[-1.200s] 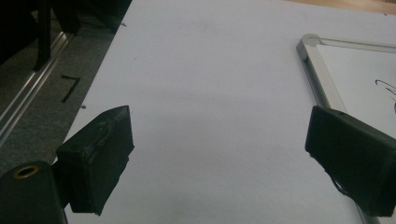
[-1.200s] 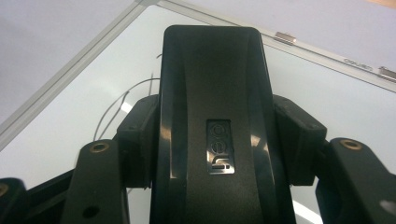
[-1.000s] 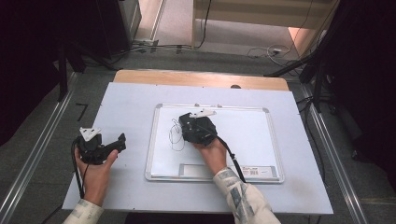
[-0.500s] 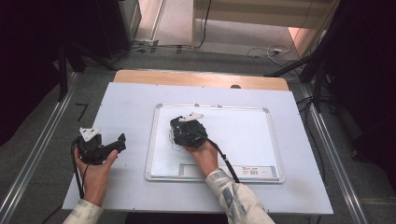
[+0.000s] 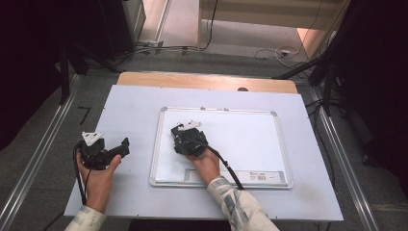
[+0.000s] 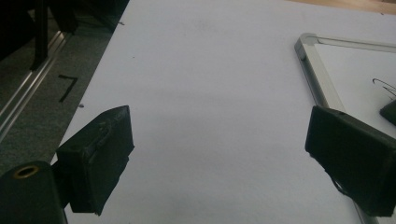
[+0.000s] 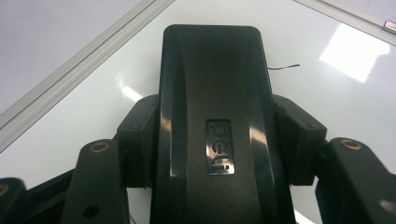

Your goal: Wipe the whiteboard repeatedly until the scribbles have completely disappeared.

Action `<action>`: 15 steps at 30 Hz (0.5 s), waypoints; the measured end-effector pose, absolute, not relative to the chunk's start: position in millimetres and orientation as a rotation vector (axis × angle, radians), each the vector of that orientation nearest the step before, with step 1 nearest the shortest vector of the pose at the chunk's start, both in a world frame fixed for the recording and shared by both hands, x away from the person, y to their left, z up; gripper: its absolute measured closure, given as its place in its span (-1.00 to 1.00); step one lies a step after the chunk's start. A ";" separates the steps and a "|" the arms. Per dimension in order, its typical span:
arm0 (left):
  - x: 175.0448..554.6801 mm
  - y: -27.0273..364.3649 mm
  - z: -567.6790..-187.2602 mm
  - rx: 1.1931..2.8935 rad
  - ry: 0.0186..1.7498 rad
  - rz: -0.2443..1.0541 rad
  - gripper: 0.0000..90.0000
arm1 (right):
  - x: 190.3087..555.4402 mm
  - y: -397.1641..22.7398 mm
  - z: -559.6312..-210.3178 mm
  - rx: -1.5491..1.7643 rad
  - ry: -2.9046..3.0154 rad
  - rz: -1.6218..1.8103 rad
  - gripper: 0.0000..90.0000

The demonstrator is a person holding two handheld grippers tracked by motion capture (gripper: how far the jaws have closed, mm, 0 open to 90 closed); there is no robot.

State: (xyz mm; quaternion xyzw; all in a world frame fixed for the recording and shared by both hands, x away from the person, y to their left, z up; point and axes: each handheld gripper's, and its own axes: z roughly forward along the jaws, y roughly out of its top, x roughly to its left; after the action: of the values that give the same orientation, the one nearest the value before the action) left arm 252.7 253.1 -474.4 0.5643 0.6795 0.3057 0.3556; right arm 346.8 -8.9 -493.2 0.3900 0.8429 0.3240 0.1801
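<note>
Eraser on the whiteboard, gripped tight.

The right gripper [image 5: 179, 137] has its jaws clamped on a black eraser [image 7: 215, 121], one pad pressing each long side, down on the left part of the whiteboard [image 5: 250, 134]. A thin black pen stroke [image 7: 285, 67] shows on the white surface just past the eraser's far end. Over at the left, the left gripper [image 5: 126, 144] sits on the pale table [image 5: 130, 106], well apart from the board's frame, jaws spread wide with nothing between them.
</note>
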 end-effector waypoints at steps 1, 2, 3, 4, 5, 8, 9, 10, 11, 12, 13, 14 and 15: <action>252.8 253.1 -474.5 1.459 1.757 0.790 -0.82 | 346.8 -9.0 -493.2 1.101 2.382 0.916 -0.17; 252.9 253.0 -474.7 1.456 1.759 0.791 -0.82 | 346.9 -9.0 -493.1 1.100 2.384 0.913 -0.17; 252.9 253.0 -474.6 1.457 1.757 0.790 -0.82 | 346.9 -9.1 -492.8 1.105 2.383 0.915 -0.17; 252.8 252.9 -474.5 1.459 1.756 0.791 -0.82 | 346.9 -9.2 -492.7 1.106 2.383 0.914 -0.17; 252.7 252.5 -474.4 1.456 1.753 0.792 -0.82 | 346.6 -9.3 -492.6 1.105 2.384 0.911 -0.17; 252.8 252.5 -474.5 1.457 1.753 0.793 -0.82 | 344.6 -9.1 -492.0 1.104 2.392 0.909 -0.17; 252.8 252.6 -474.5 1.458 1.753 0.792 -0.82 | 343.3 -8.5 -491.8 1.105 2.395 0.912 -0.17; 252.9 252.7 -474.6 1.458 1.754 0.792 -0.82 | 342.0 -8.1 -491.9 1.103 2.394 0.914 -0.17; 253.0 252.7 -474.6 1.458 1.755 0.793 -0.82 | 341.0 -7.9 -491.9 1.103 2.398 0.915 -0.17; 253.2 252.6 -474.7 1.457 1.755 0.793 -0.82 | 340.4 -7.6 -491.8 1.097 2.404 0.917 -0.17; 253.3 252.3 -474.7 1.457 1.755 0.793 -0.82 | 340.4 -7.6 -491.8 1.097 2.404 0.917 -0.17; 253.4 252.1 -474.7 1.459 1.754 0.794 -0.82 | 338.9 -5.7 -491.5 1.097 2.411 0.923 -0.17; 253.4 251.9 -474.6 1.459 1.753 0.794 -0.82 | 338.0 -4.5 -491.4 1.092 2.417 0.925 -0.16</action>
State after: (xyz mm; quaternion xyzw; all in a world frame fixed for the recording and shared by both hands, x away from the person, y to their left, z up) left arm 253.4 251.9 -474.6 0.5647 0.6786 0.3073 0.3552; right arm 338.0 -4.5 -491.4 0.3834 0.8486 0.3247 0.1658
